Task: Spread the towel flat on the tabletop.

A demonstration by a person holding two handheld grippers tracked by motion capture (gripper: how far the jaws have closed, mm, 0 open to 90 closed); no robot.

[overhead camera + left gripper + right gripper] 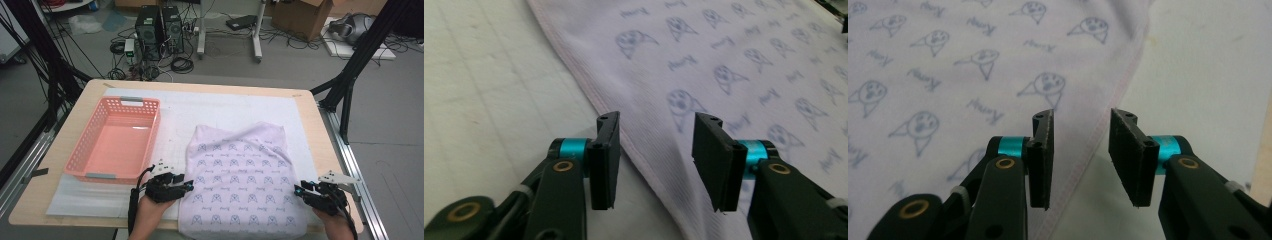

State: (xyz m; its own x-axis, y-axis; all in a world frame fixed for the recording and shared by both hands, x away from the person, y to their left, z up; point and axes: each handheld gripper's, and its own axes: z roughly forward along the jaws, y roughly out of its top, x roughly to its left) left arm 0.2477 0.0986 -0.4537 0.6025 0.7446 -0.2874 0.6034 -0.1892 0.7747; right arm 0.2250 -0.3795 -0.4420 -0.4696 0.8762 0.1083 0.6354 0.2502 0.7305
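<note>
A white cloth (pixel 240 175) printed with small blue figures lies spread flat on the white mat (pixel 225 107), and its near end reaches the table's front edge. My left gripper (pixel 189 185) sits low at the cloth's left hem near the front. In the left gripper view its jaws (pixel 656 127) stand open, the hem of the cloth (pixel 724 50) running between them. My right gripper (pixel 298 190) is at the cloth's right hem. In the right gripper view it (pixel 1082 122) is open too, straddling the stitched edge of the cloth (pixel 948 75).
A pink slotted basket (pixel 80 150) with nothing in it stands on the mat to the left, just beyond my left gripper. The wooden table (pixel 320 130) ends close to my right hand. Black frame posts, computers and cables stand beyond the far edge.
</note>
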